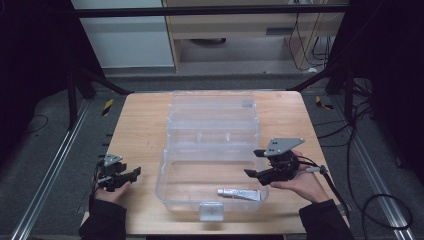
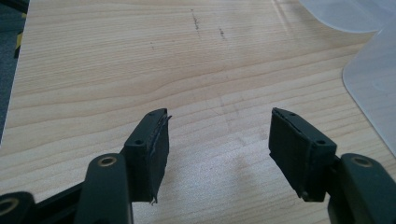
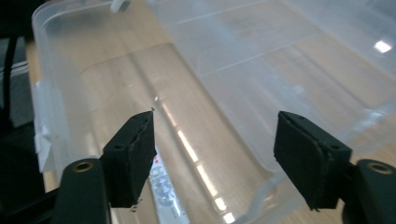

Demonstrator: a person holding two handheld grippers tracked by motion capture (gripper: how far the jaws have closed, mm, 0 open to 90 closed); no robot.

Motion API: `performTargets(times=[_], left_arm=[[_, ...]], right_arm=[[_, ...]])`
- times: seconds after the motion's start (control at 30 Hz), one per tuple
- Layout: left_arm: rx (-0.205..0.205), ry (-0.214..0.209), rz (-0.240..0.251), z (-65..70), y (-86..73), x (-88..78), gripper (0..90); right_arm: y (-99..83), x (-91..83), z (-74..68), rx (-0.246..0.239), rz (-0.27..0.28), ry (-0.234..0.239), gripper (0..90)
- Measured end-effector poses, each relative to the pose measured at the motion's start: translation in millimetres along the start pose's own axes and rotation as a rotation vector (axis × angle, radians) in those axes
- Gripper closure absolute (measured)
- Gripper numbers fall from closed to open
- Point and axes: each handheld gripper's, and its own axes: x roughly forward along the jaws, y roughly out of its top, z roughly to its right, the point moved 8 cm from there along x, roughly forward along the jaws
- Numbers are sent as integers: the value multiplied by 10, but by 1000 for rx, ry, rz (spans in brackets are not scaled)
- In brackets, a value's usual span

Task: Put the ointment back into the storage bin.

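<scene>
A clear plastic box (image 1: 165,185) stands open in the middle of the wooden table (image 1: 140,125), its lid (image 1: 212,107) folded back flat behind it. A small white tube (image 1: 239,193) lies on the box floor near the front right corner. My right gripper (image 1: 251,163) hovers at the box's right rim, open, with nothing between its jaws. In the right gripper view the jaws (image 3: 215,154) stand wide over the box interior, and the tube (image 3: 163,191) lies below the left one. My left gripper (image 1: 131,171) rests open left of the box, over bare wood (image 2: 140,60).
A white latch (image 1: 210,211) sits on the box's front wall near the table's front edge. In the left gripper view the box's clear corner (image 2: 373,84) shows at the right. Dark floor, metal rails and cables surround the table.
</scene>
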Motion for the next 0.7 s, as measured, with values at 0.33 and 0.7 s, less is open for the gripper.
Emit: performTargets(times=[0.33,0.7], left_arm=[[-2,5,14,-6,14,-23,369],[-7,25,37,-24,20,-32,325]], right_arm=[[-257,-273,315,163,143,-166,177],[-689,-381,727,331,180,-360,139]])
